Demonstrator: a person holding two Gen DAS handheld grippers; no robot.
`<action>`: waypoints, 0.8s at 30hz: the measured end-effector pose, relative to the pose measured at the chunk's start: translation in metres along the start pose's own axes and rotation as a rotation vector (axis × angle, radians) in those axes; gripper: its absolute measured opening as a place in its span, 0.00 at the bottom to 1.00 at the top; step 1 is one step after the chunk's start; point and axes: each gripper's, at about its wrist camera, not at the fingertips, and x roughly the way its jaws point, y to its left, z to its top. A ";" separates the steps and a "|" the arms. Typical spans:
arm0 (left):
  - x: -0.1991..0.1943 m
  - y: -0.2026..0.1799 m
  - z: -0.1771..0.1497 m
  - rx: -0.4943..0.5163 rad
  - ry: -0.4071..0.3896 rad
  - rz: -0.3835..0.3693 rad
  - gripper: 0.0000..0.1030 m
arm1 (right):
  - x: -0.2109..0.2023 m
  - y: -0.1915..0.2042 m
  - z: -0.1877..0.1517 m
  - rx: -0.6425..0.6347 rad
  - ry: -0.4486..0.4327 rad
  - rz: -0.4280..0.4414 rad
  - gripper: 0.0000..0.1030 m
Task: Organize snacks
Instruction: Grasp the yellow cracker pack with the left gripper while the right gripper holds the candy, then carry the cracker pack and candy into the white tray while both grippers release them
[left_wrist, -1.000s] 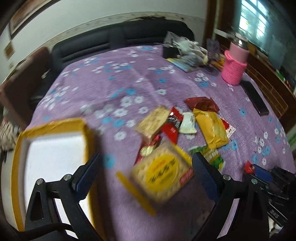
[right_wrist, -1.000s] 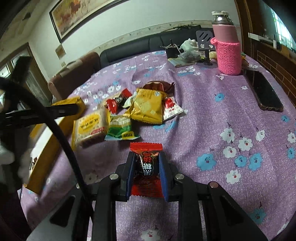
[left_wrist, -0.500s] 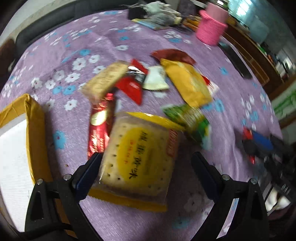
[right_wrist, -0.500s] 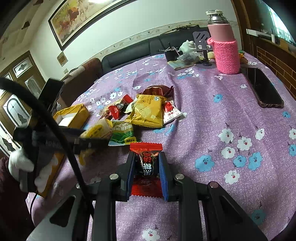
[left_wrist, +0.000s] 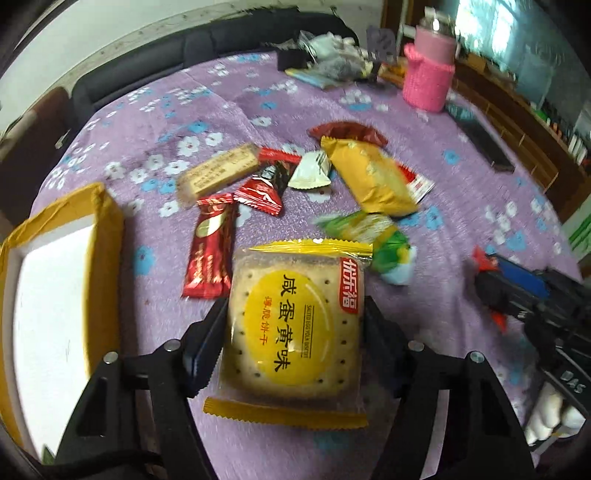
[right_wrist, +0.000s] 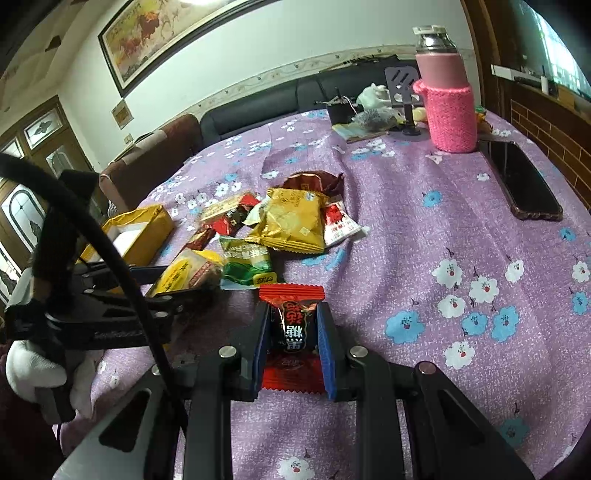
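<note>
the left claw (left_wrist: 295, 332) is closed on a yellow biscuit packet (left_wrist: 295, 325), its two pads pressed against the packet's left and right edges, just right of the open yellow box (left_wrist: 107, 221) at the near left of the purple flowered surface (left_wrist: 461, 206). beyond the packet lies the loose pile: a green packet (left_wrist: 373, 236) touching its far right corner, a red bar (left_wrist: 210, 247) just left, a gold bag (left_wrist: 369, 177) and a tan cracker bar (left_wrist: 218, 171) farther off. the right claw (right_wrist: 293, 332) grips a red and black candy (right_wrist: 293, 321) between its blue pads, near the green packet (right_wrist: 245, 266). a pink flask (right_wrist: 445, 107) stands at the far right, a dark phone (right_wrist: 521, 181) beside it.
</note>
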 end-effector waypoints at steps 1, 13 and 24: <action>-0.005 0.001 -0.002 -0.012 -0.011 -0.001 0.68 | -0.002 0.002 -0.001 -0.006 -0.008 0.006 0.23; -0.103 0.094 -0.043 -0.232 -0.170 0.097 0.68 | -0.029 0.069 0.009 -0.123 -0.041 0.129 0.23; -0.107 0.216 -0.078 -0.410 -0.128 0.305 0.68 | 0.026 0.213 0.033 -0.280 0.126 0.336 0.23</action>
